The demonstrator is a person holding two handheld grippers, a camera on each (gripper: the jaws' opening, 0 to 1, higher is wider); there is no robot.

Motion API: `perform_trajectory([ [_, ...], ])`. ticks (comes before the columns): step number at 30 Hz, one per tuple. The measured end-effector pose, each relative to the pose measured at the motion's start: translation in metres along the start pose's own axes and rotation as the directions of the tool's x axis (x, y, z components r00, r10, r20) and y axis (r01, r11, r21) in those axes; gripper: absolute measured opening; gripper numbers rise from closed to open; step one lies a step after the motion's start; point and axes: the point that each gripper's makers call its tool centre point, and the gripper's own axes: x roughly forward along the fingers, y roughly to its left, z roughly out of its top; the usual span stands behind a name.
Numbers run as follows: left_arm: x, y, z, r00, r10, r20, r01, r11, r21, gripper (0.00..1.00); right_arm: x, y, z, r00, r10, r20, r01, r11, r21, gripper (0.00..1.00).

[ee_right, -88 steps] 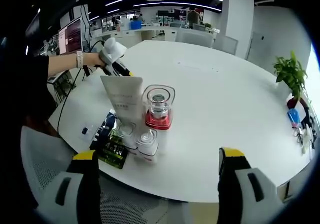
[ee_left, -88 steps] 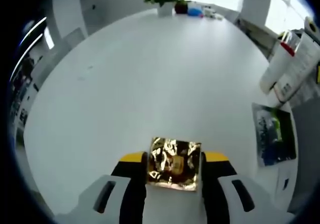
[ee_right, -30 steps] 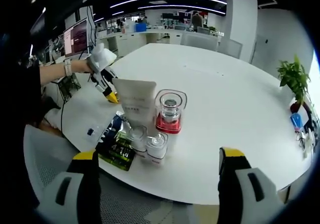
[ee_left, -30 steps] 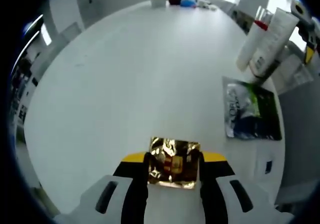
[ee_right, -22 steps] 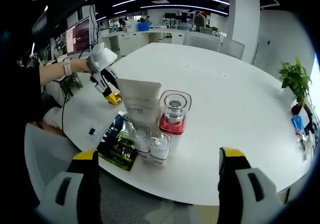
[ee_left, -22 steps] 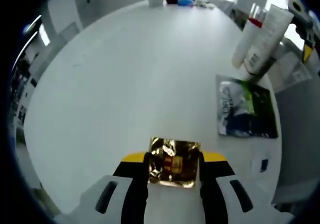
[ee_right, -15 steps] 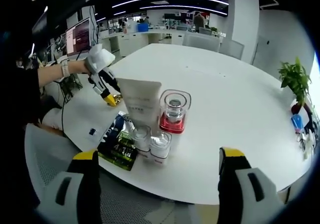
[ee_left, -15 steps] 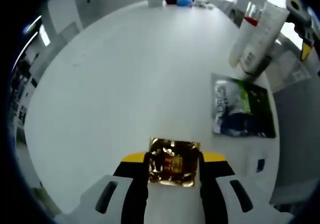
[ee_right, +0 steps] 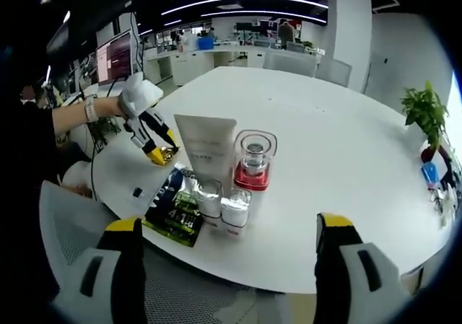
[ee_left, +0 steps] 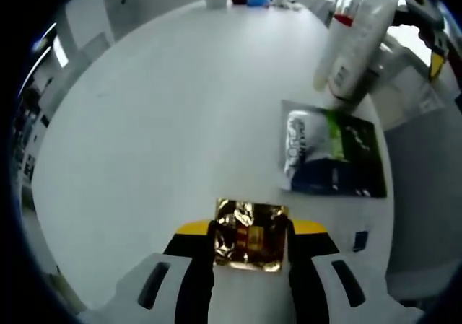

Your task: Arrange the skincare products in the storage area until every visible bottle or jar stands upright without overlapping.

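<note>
Sachet (ee_left: 250, 234) sits pinched in our left gripper (ee_left: 250, 231), bottles (ee_left: 351, 42) off to its right; right gripper (ee_right: 225, 234) hangs wide, holding nothing

The left tongs (ee_left: 250, 226) are closed on a gold foil sachet (ee_left: 250, 234), held low over the table (ee_left: 166, 122). In the right gripper view, a hand (ee_right: 137, 97) holds them, wrist extended from the left. The right tongs (ee_right: 227, 230) hang wide apart, gripping nothing.

On the table (ee_right: 346, 165): one tube (ee_right: 205, 147), one red bottle (ee_right: 253, 159), two small jars (ee_right: 222, 203), one dark sachet (ee_right: 173, 210), one gold sachet (ee_left: 250, 235).
</note>
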Motion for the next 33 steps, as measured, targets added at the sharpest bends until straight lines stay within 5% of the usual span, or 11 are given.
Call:
perform_trajectory([
  [33,0.004,-0.044,-0.007,1.0,0.0,-0.018,0.001,1.0,0.014,0.36,-0.005,0.006,-0.004,1.0,0.006,0.013,-0.005,1.0,-0.011,1.0],
])
